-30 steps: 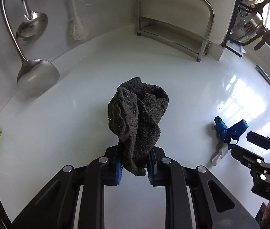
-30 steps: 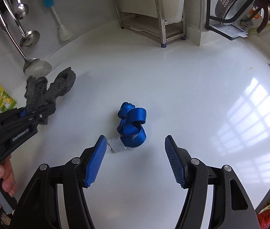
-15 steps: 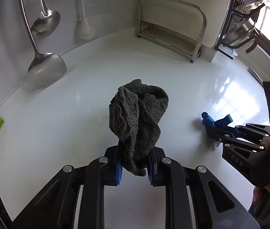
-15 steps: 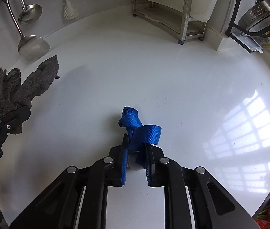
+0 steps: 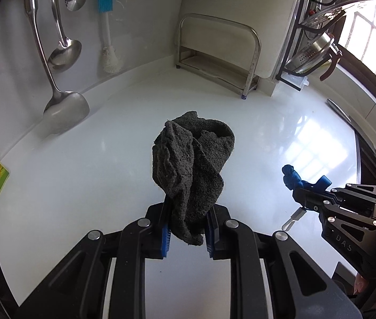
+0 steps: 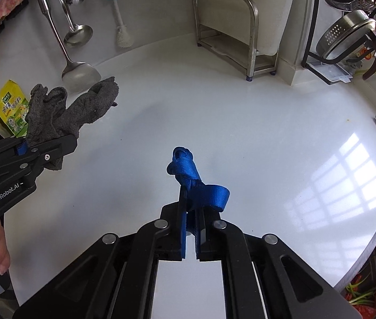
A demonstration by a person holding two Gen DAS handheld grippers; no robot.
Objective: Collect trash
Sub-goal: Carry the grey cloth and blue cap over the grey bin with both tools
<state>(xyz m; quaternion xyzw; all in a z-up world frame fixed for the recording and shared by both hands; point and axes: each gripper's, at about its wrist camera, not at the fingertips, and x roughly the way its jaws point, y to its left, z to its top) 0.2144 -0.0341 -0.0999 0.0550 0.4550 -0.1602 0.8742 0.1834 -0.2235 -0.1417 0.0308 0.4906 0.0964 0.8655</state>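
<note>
My left gripper [image 5: 186,226] is shut on a crumpled dark grey cloth [image 5: 191,164] and holds it above the white countertop [image 5: 94,164]. It also shows in the right wrist view [image 6: 44,148] with the cloth [image 6: 73,109] sticking up from it. My right gripper [image 6: 190,228] is shut on a knotted blue strap [image 6: 190,178] and holds it off the counter. In the left wrist view the right gripper [image 5: 305,199] is at the right with the strap [image 5: 294,178]; a small white tag [image 5: 293,219] hangs below it.
Ladles [image 5: 65,106] and a blue-headed brush [image 5: 108,40] hang on the back wall. A steel rack [image 5: 219,55] stands at the back. A dish rack with a colander [image 6: 347,34] is at the far right. A yellow-green packet [image 6: 13,109] lies at the left edge.
My right gripper closed on the blue strap and lifted it off the counter. Both grippers have risen, the left still holding the grey cloth.
</note>
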